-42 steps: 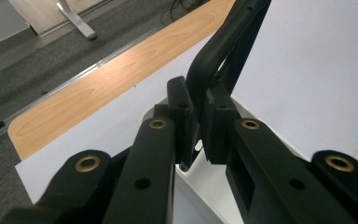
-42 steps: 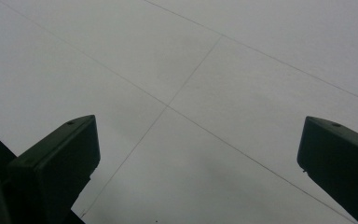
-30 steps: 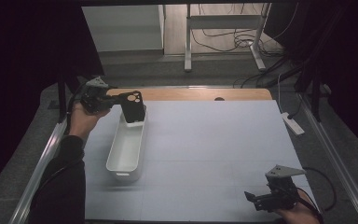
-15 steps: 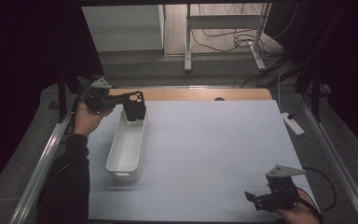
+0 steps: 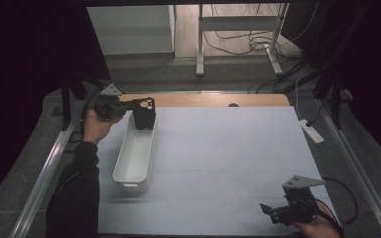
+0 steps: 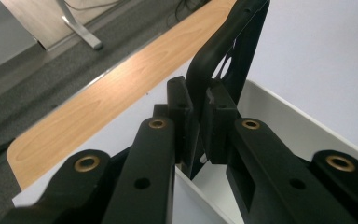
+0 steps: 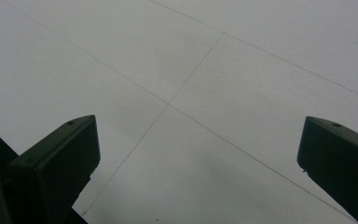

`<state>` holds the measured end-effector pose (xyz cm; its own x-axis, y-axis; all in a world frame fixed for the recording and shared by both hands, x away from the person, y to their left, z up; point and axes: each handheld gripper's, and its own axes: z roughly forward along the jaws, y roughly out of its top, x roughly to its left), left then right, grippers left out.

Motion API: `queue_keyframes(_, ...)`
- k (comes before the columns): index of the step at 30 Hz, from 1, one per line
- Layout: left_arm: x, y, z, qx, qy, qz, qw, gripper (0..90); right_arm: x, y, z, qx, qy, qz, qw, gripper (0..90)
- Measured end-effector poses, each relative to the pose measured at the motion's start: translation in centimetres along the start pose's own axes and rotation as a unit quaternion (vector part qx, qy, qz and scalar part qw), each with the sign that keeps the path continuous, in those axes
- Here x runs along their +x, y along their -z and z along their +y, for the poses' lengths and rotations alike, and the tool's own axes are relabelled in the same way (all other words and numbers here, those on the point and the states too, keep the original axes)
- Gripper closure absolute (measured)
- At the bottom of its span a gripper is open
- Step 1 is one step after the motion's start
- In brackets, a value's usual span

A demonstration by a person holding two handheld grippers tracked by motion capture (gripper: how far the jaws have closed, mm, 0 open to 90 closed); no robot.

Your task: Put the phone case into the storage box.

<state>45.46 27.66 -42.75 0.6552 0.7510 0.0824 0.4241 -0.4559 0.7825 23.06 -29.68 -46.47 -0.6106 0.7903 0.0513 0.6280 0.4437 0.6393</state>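
the left gripper [image 5: 129, 106] pinches a black phone case [image 5: 144, 113] in its fingers above the white tray's [image 5: 131, 171] 12 o'clock end; next, lowering and releasing. the right gripper [image 5: 280, 212] idles, fingers spread, at the worktop's [image 5: 228, 148] 5 o'clock.

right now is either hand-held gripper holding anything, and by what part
The left hand-held gripper is shut on the thin edge of a black phone case, above the far end of the white tray. The right hand-held gripper is open, holding nothing.

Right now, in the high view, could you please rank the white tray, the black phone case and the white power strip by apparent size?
1. White tray, clearly largest.
2. Black phone case.
3. White power strip, slimmer and slightly smaller-looking, though close to the case, so that ranking is unsure.
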Motion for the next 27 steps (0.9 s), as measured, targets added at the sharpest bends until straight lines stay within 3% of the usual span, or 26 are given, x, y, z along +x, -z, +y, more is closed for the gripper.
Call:
queue_keyframes(8,0.4,-0.4,-0.4,-0.013,0.007,0.012,0.9998,81.3,0.0,0.0,0.0,0.001,0.0,0.0,1.0,0.0)
queue_keyframes(12,0.8,-0.7,-0.5,-0.015,0.03,0.022,0.9992,79.2,0.0,0.0,0.0,0.001,0.002,0.004,1.0,0.0)
queue_keyframes(21,0.9,-1.2,-0.5,-0.009,0.059,0.042,0.9973,74.5,0.0,0.0,0.0,-0.001,0.001,0.005,1.0,0.0)
queue_keyframes(27,1.0,-1.1,-0.6,-0.007,0.086,0.036,0.9957,65.6,0.0,0.1,-0.1,-0.004,0.0,0.005,1.0,0.0)
